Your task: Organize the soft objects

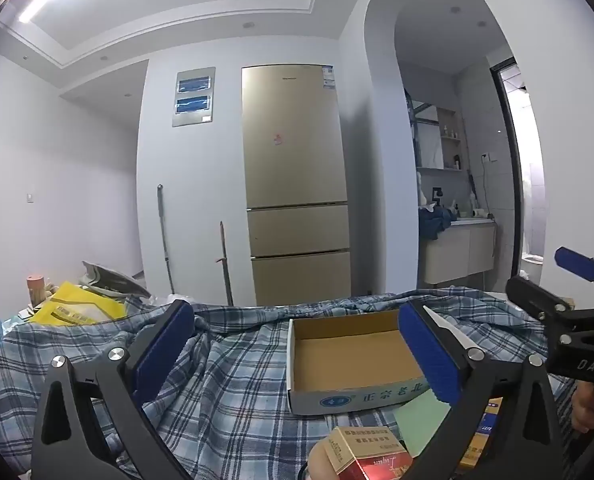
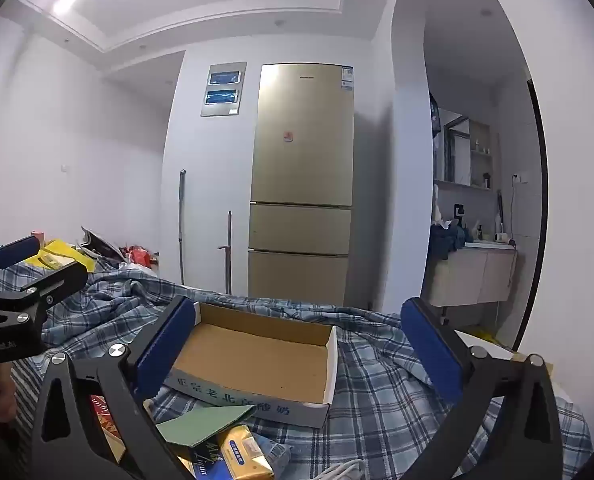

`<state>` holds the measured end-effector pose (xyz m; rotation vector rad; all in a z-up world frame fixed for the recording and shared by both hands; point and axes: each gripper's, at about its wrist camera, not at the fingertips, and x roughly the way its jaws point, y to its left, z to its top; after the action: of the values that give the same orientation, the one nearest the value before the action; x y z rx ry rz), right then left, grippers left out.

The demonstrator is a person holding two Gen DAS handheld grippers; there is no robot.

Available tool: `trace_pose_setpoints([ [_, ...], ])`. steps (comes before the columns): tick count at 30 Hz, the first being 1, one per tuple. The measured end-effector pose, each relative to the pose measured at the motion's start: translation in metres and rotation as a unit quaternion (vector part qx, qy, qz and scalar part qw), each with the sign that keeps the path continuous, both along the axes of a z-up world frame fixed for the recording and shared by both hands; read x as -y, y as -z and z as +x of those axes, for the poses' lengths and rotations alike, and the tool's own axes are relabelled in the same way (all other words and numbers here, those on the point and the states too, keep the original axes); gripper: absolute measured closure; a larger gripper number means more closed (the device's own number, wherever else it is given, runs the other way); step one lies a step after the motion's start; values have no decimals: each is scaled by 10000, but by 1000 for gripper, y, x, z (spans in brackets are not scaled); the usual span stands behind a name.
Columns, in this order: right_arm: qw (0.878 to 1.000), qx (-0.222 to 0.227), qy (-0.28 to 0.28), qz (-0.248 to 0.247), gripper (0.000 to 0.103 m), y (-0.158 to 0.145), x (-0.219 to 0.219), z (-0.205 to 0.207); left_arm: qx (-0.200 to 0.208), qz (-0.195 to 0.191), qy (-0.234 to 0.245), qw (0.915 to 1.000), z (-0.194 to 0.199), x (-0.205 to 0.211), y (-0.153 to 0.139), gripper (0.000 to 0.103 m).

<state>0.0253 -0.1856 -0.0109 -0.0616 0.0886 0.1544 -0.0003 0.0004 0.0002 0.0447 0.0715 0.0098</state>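
Tissue pack (image 2: 244,453) lies below the wide-open right hand-held gripper (image 2: 297,348).

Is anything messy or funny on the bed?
Yes. The plaid sheet is rumpled, the cardboard box sits empty on it, and small packets lie jumbled in front of the box.
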Motion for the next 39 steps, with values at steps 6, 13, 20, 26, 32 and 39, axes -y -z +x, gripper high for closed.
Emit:
trace_pose_setpoints([
  [6, 9996, 19, 20, 264, 0, 2, 1, 0, 39, 48, 38, 10000, -8, 6, -3, 0],
  [13, 9998, -59, -30, 182, 0, 1, -2, 4, -66, 11, 73, 10000, -9, 5, -4, 0],
  [20, 9999, -68, 8, 76, 0, 1, -6, 4, -48, 132, 127, 9998, 0, 4, -1, 0],
  [26, 10000, -85, -2, -41, 0, 0, -11, 3, -151, -46, 108, 9998, 3, -1, 1, 0],
  [32, 10000, -71, 10, -42, 0, 1, -12, 2, -119, -20, 109, 9999, 2, -3, 0, 0],
  [39, 10000, -63, 10, -47, 0, 2, -9, 1, -58, -141, 133, 9998, -2, -6, -1, 0],
])
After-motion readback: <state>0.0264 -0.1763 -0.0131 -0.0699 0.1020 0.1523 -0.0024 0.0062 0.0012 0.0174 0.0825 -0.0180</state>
